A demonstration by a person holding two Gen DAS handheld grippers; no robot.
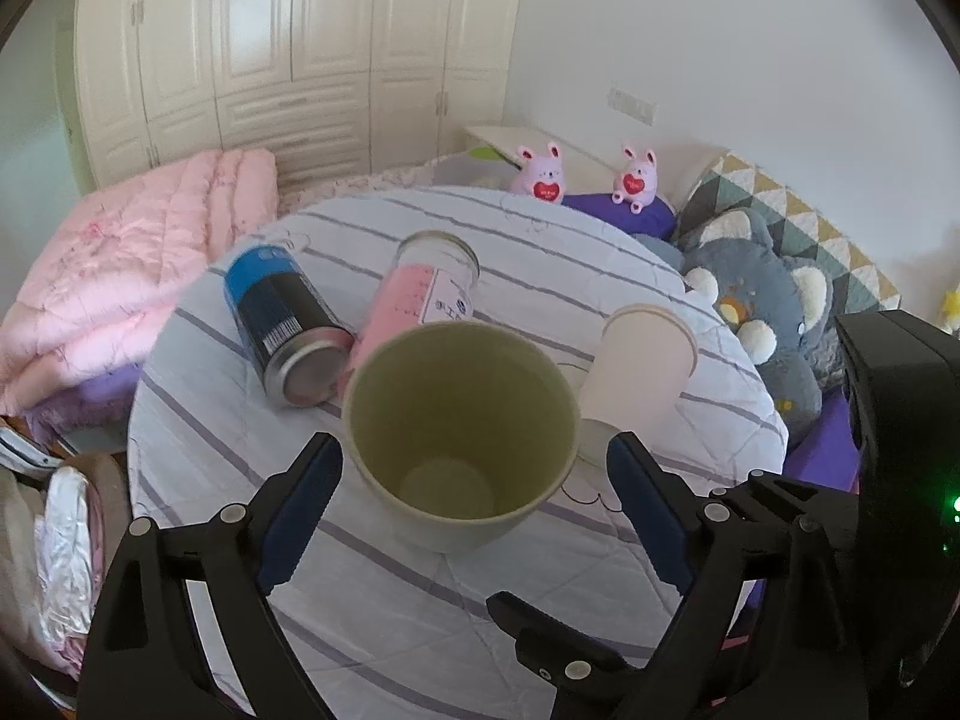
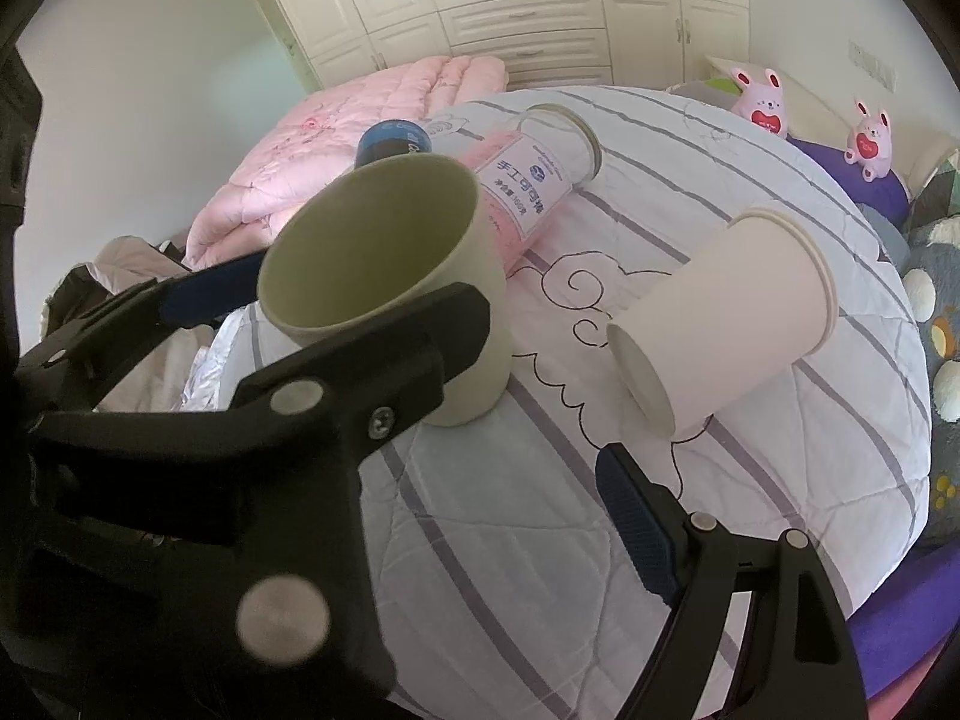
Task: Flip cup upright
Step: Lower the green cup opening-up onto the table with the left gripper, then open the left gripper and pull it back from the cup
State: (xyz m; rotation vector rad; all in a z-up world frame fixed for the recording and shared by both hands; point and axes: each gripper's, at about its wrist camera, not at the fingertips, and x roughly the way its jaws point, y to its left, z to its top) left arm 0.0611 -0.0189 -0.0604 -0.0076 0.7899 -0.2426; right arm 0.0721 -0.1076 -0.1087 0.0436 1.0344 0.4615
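The green cup stands upright on the striped quilt, between the wide-open fingers of the left tool, untouched. The right tool is open, empty. A white paper cup lies sideways nearby.

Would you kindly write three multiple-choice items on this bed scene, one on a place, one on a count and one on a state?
1. Where does the green cup stand?
A. between the left gripper's fingers
B. on the pink quilt
C. inside the white cup

2. How many pink plush rabbits sit at the headboard?
A. one
B. two
C. four

3. How does the white paper cup lie?
A. upright
B. on its side
C. upside down

Answers:
1 A, since a blue-padded finger flanks it on each side, not touching.
2 B, since one rabbit and another show.
3 B, since its base faces the right wrist camera and its rim points away.
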